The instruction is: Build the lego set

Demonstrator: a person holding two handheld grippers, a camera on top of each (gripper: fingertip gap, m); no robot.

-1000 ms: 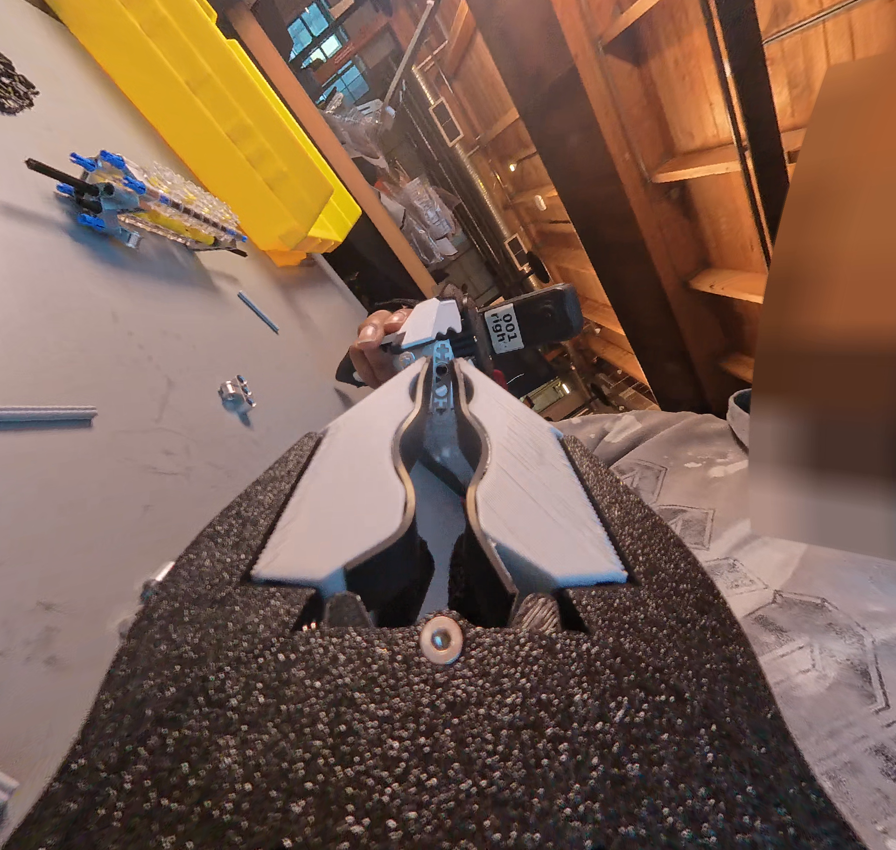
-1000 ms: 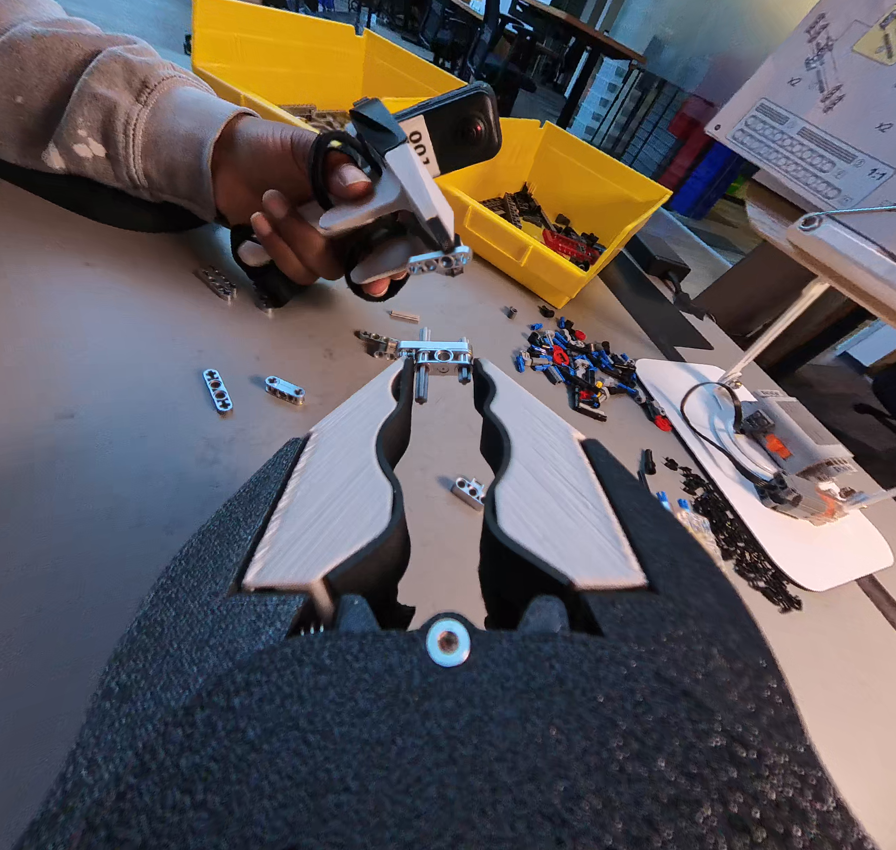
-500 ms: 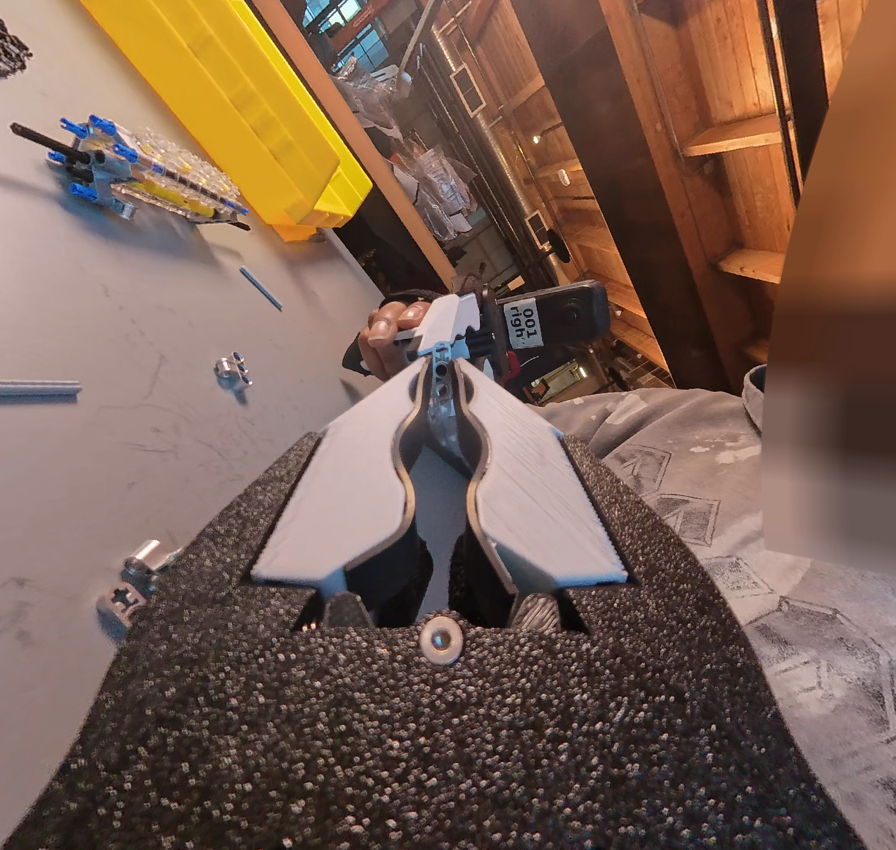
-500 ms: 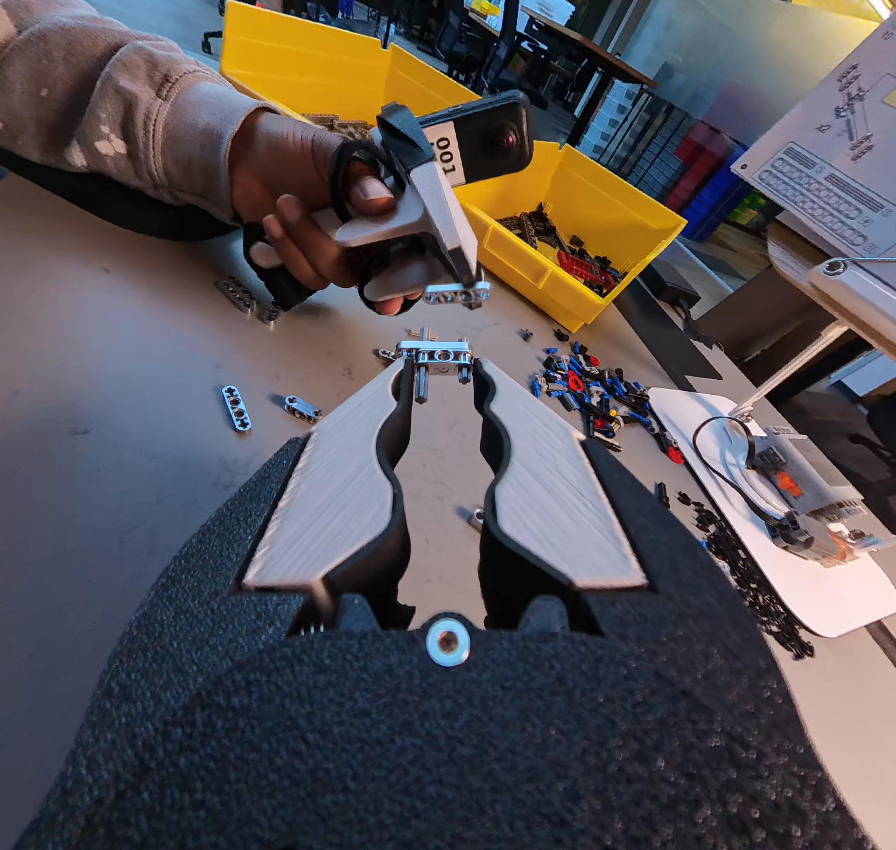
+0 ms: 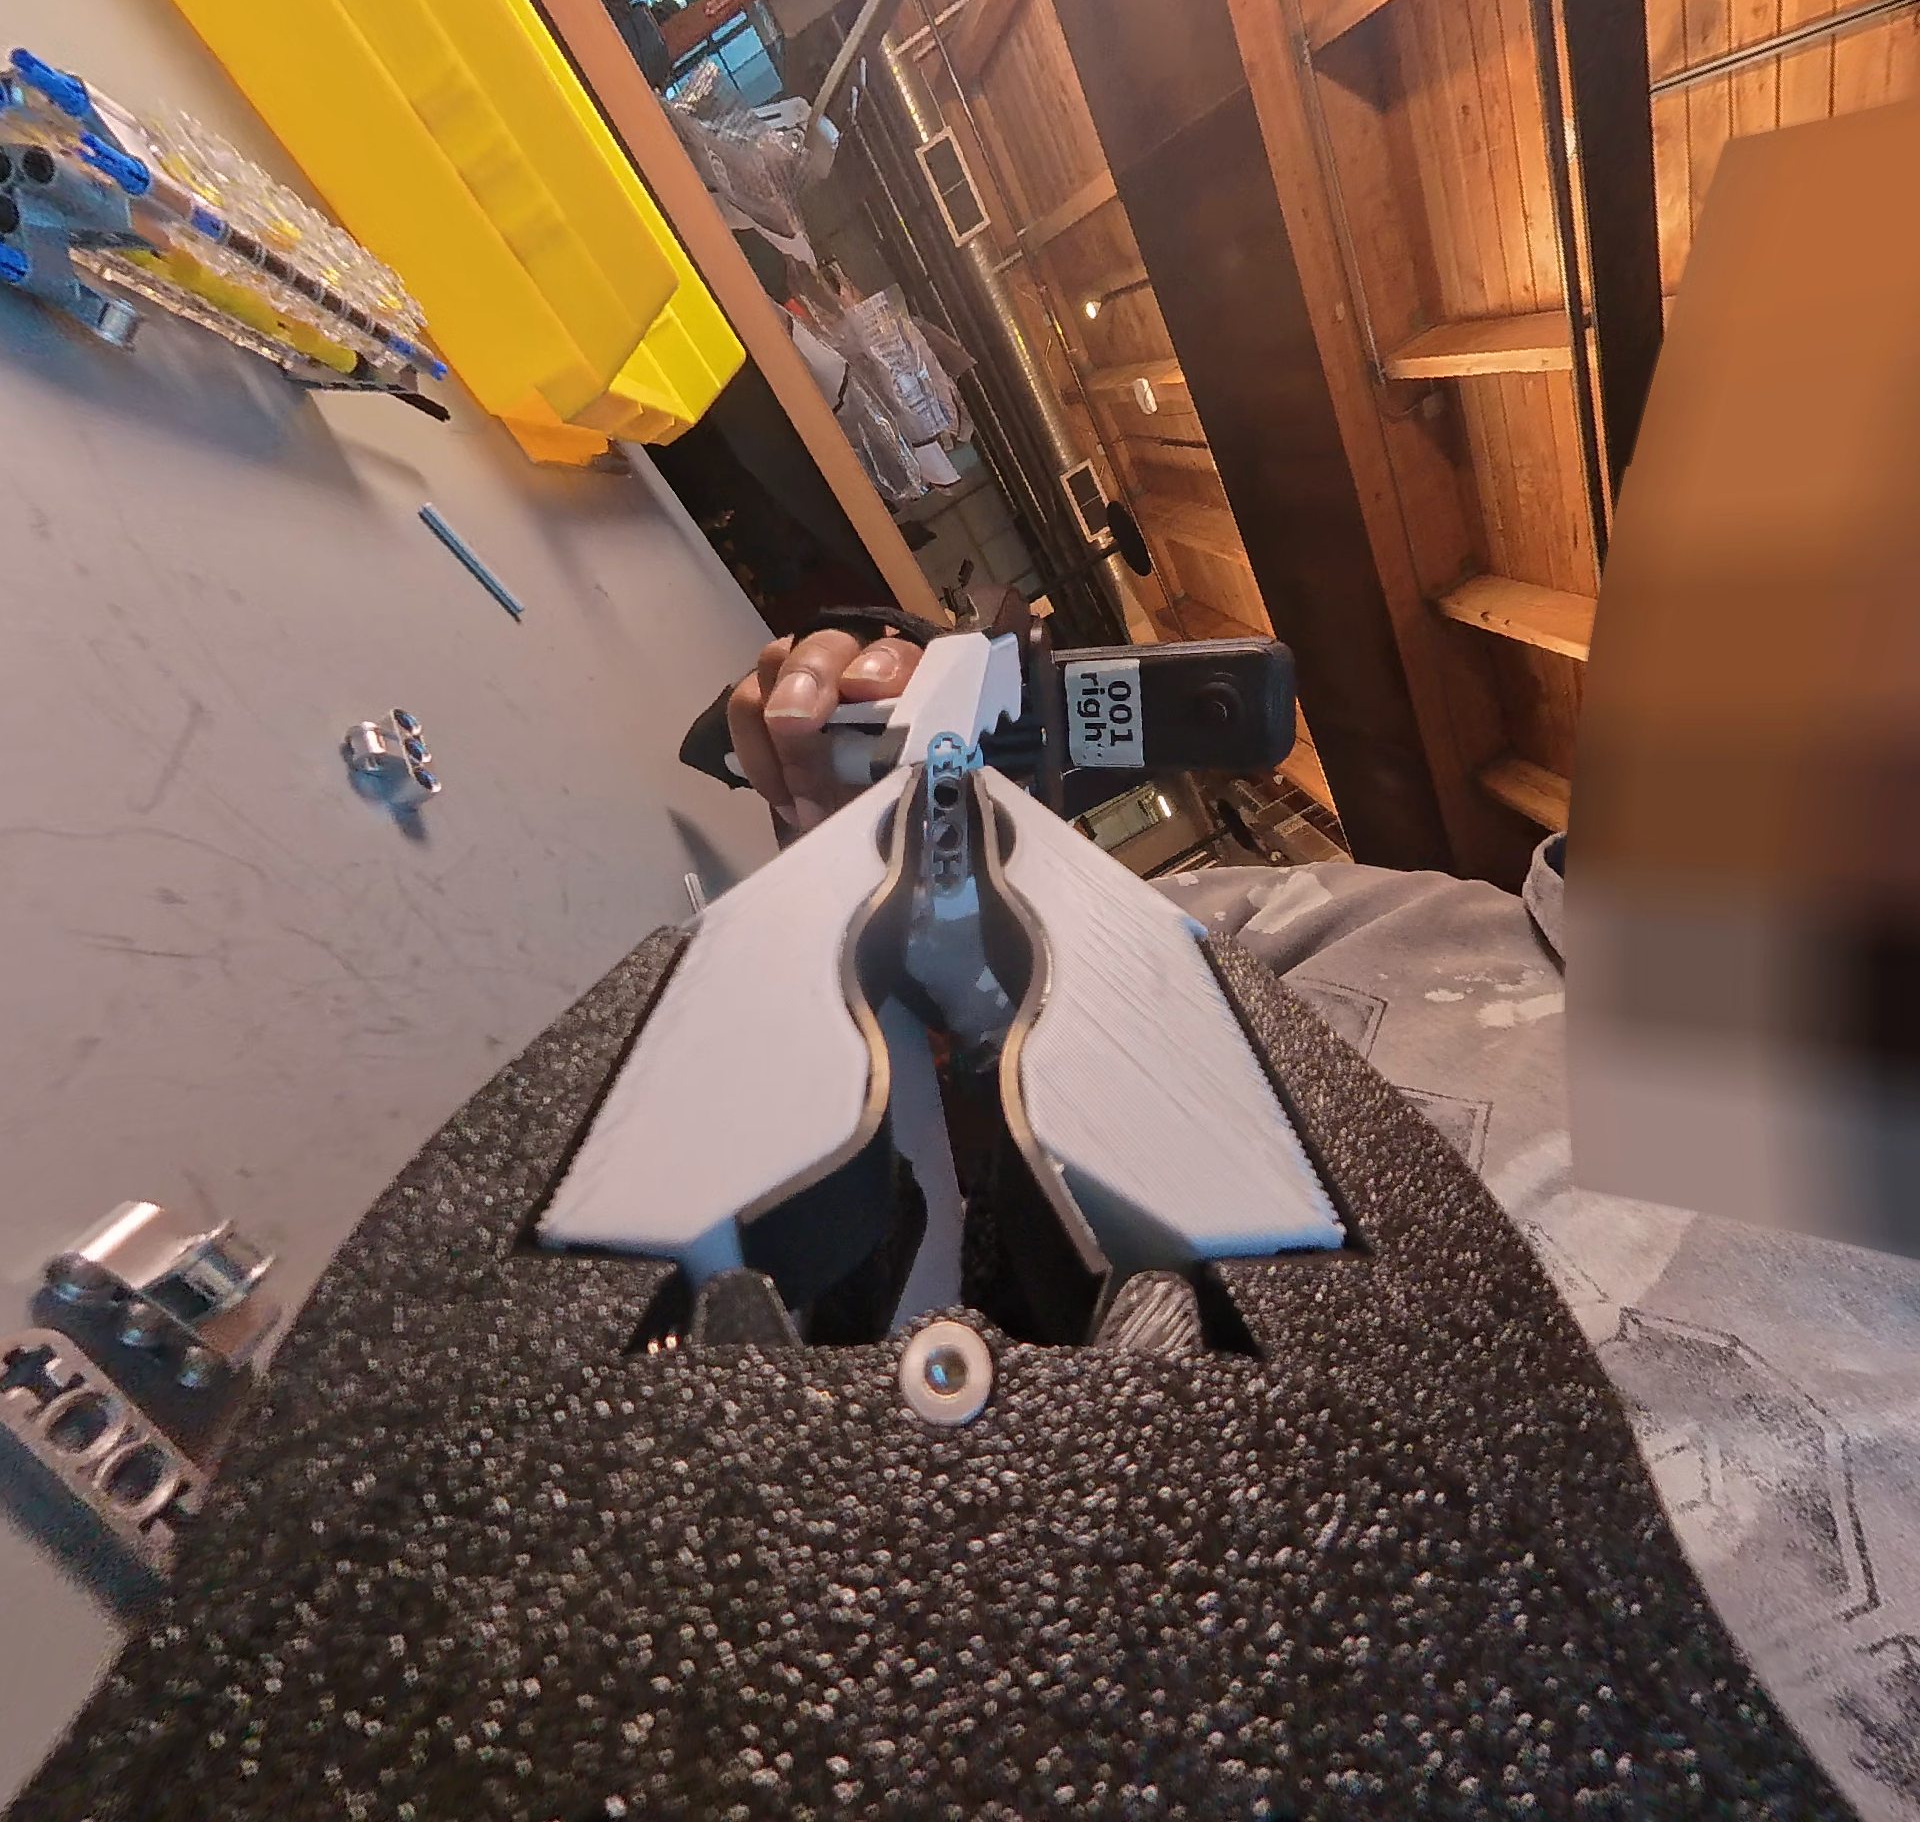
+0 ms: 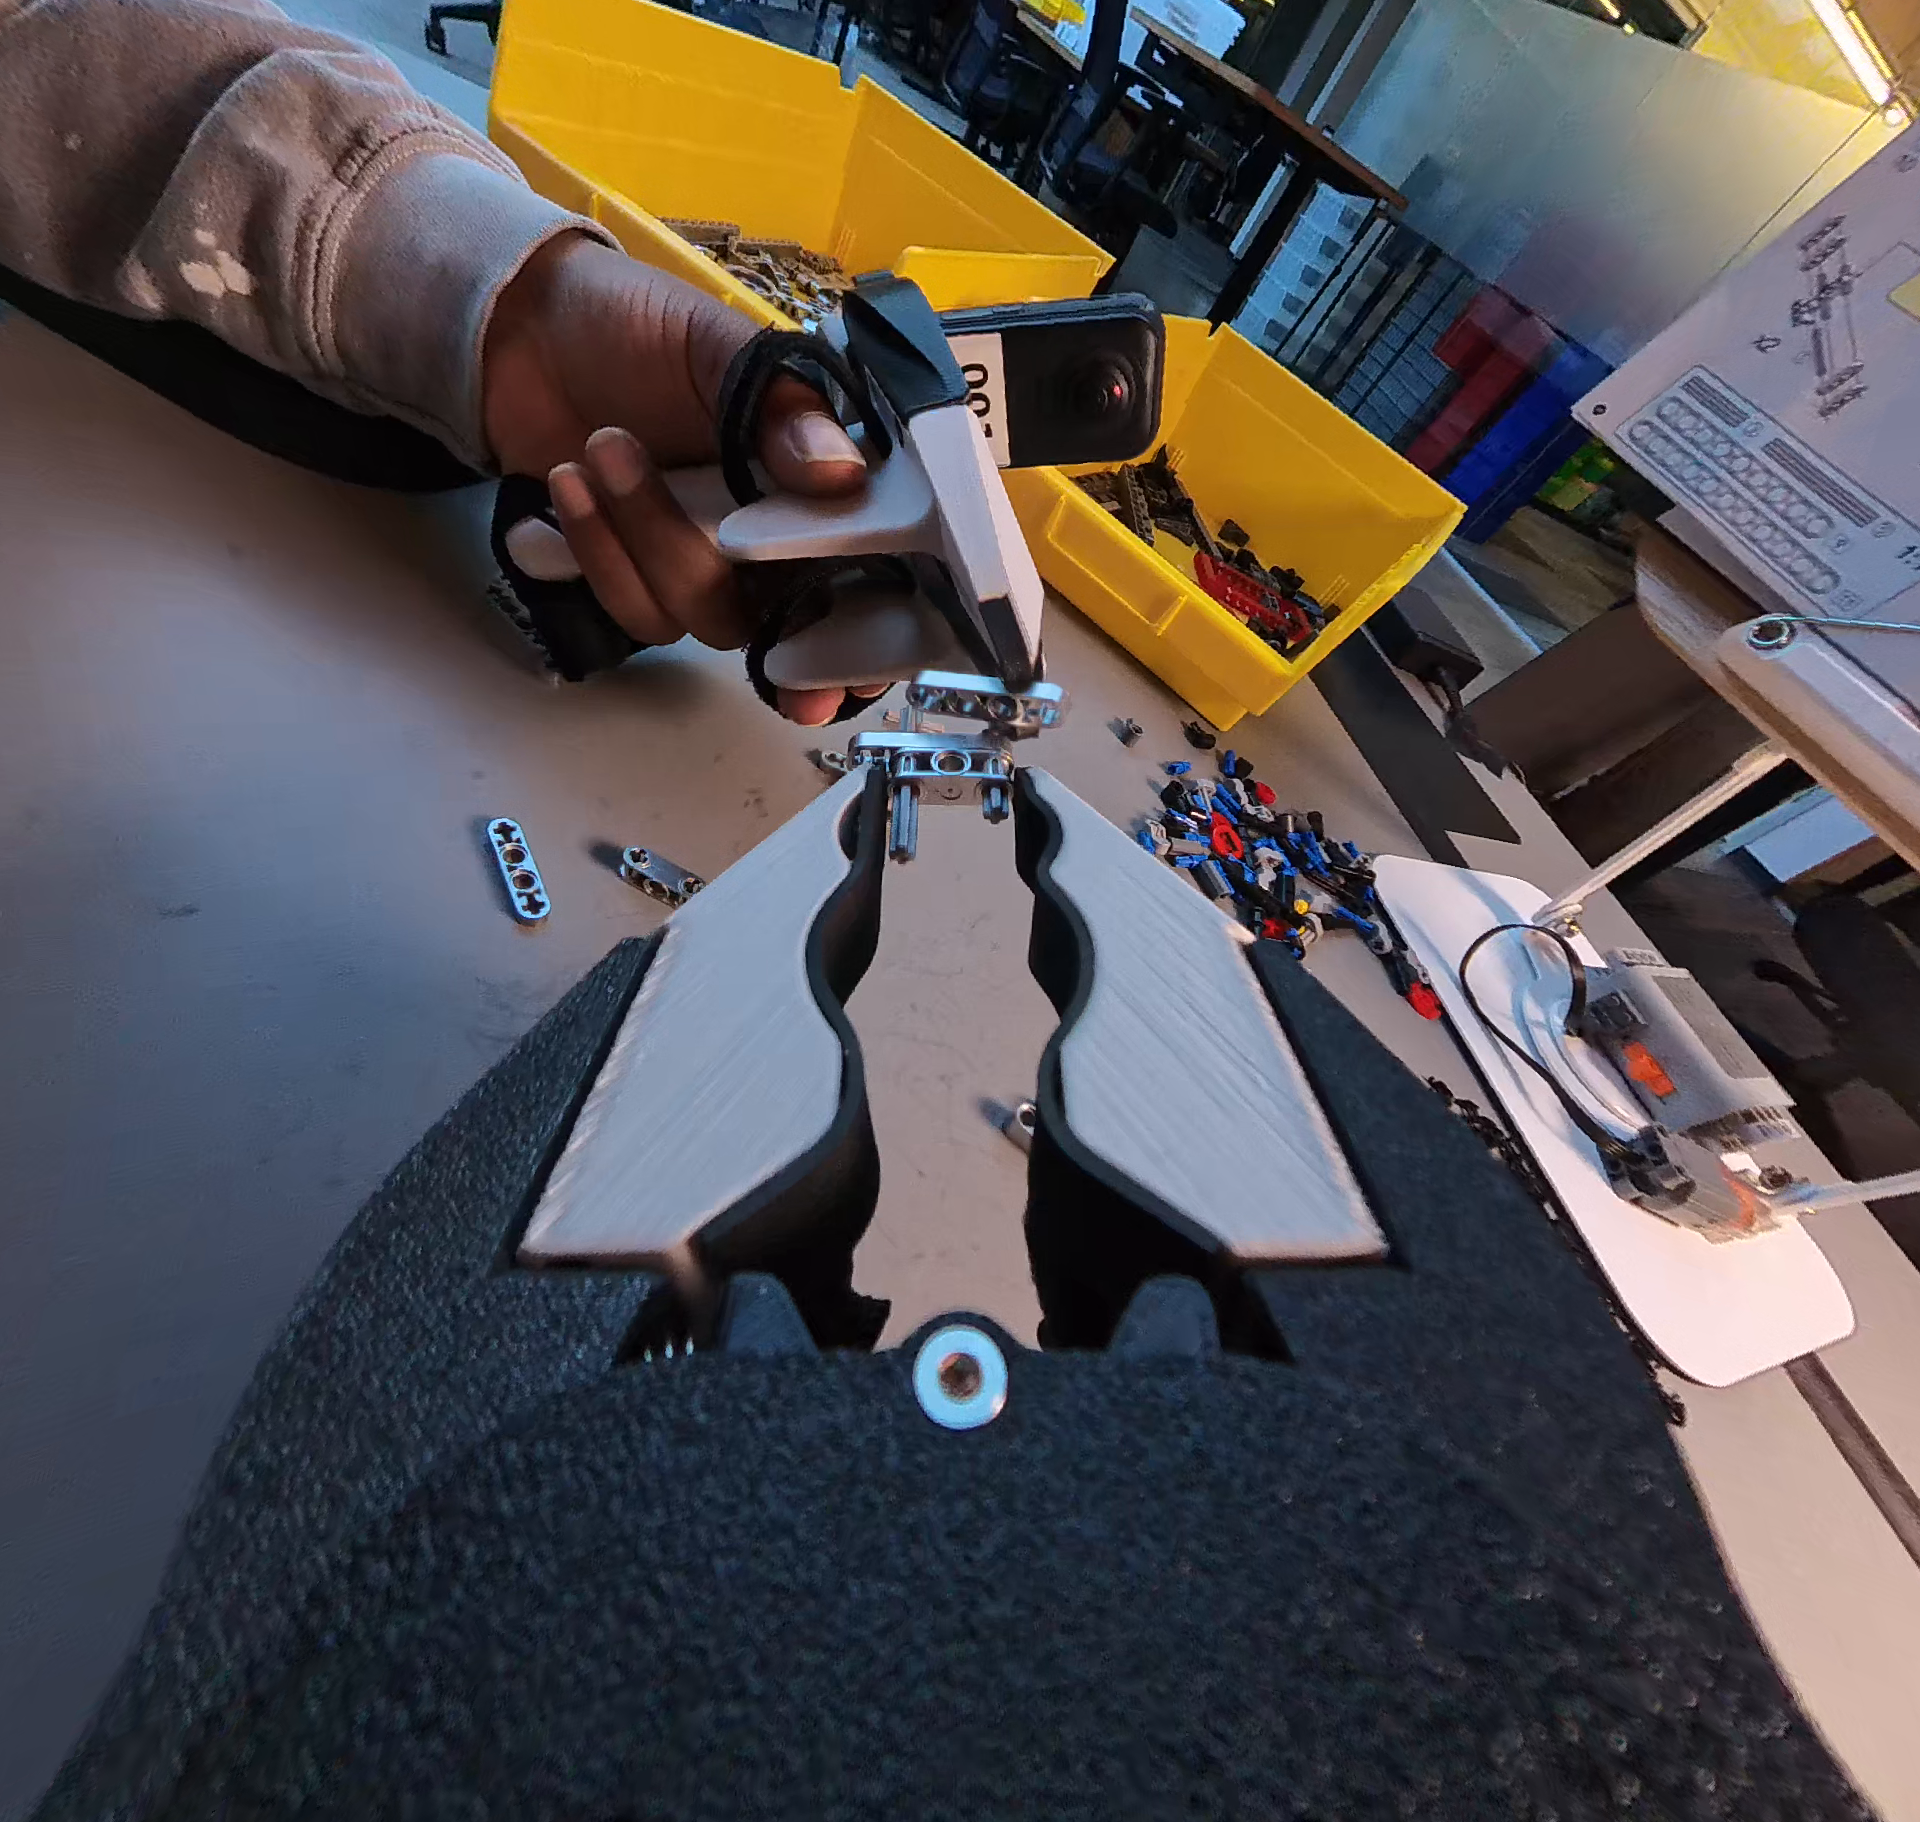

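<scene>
Two hand-held grippers meet above a grey workbench point(image 6: 260, 733) strewn with small building-toy parts. The left gripper point(image 5: 948, 785) is clamped on a thin grey beam point(image 5: 945, 837) with round holes, held edge-on between its fingertips. In the right wrist view that same beam point(image 6: 985, 702) hangs at 12 o'clock, just above the piece the right gripper point(image 6: 940, 785) carries: a small grey assembly point(image 6: 930, 770) of a holed beam with pins pointing back toward the camera, gripped by its ends between the fingertips. The two pieces sit very close; whether they touch cannot be told.

A person's hand point(image 6: 644, 442) in a pale sleeve works the left gripper, a black camera point(image 6: 1081, 380) mounted on top of it. At 11 to 1 o'clock behind it stand yellow bins point(image 6: 727, 131), one holding dark and red parts. At 3 o'clock of the fingertips lies a heap of blue, black and red pins point(image 6: 1257, 858), and farther right a white tray point(image 6: 1683, 1284) bearing a grey motor unit with a black cable. At 9 o'clock two loose grey beams point(image 6: 517, 868) lie flat on the bench.
</scene>
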